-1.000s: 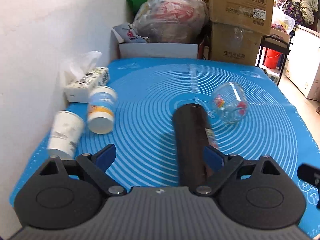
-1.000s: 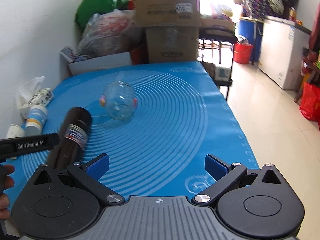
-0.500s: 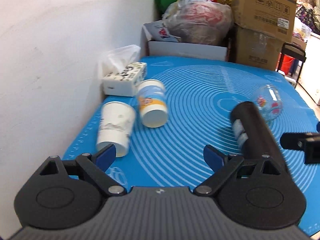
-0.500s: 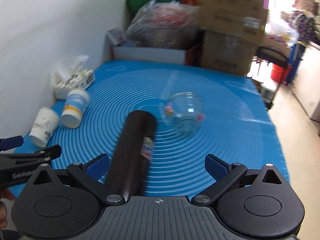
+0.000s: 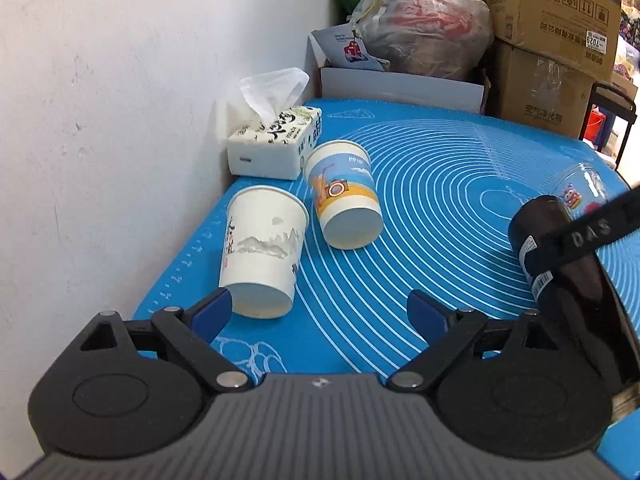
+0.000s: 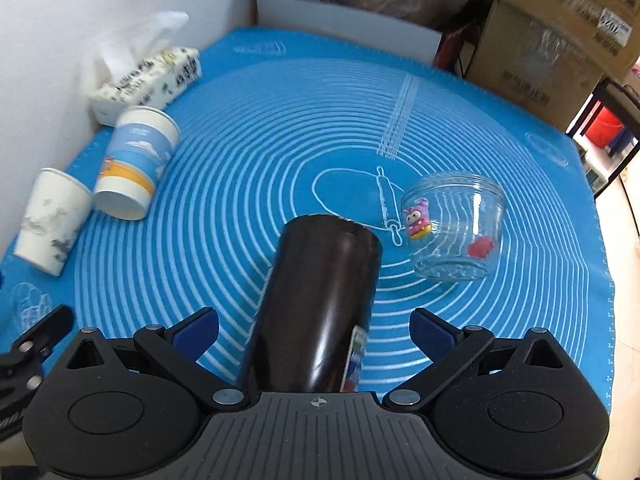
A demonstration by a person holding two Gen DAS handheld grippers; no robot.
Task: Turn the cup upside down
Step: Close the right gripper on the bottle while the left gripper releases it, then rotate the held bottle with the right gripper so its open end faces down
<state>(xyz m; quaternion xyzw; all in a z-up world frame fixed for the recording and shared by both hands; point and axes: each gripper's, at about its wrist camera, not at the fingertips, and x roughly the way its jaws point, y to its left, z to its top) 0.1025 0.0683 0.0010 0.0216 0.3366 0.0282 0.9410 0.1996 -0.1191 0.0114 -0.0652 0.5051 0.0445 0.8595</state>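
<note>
Several cups lie on their sides on the blue mat (image 5: pixel 432 184). A white paper cup (image 5: pixel 262 258) lies by the wall, its base just ahead of my left gripper (image 5: pixel 320 312), which is open and empty. A blue-and-orange paper cup (image 5: pixel 346 196) lies beside it. A tall black tumbler (image 6: pixel 320 300) lies between the open jaws of my right gripper (image 6: pixel 316 328), not clamped. A clear glass cup (image 6: pixel 452 228) with cartoon stickers lies to the right of the tumbler. The tumbler (image 5: pixel 568 272) and the glass cup (image 5: pixel 580 196) also show at the right of the left wrist view.
A tissue box (image 5: pixel 276 140) stands against the white wall (image 5: pixel 120 120) at the back left. Cardboard boxes (image 5: pixel 552 40), a white box (image 5: pixel 400 84) and a full plastic bag (image 5: pixel 424 28) stand behind the mat. The mat's right edge (image 6: pixel 600 240) drops to the floor.
My left gripper has swung left, off the black tumbler and toward the white paper cup. My right gripper has swung left and closer, so the tumbler now lies between its jaws.
</note>
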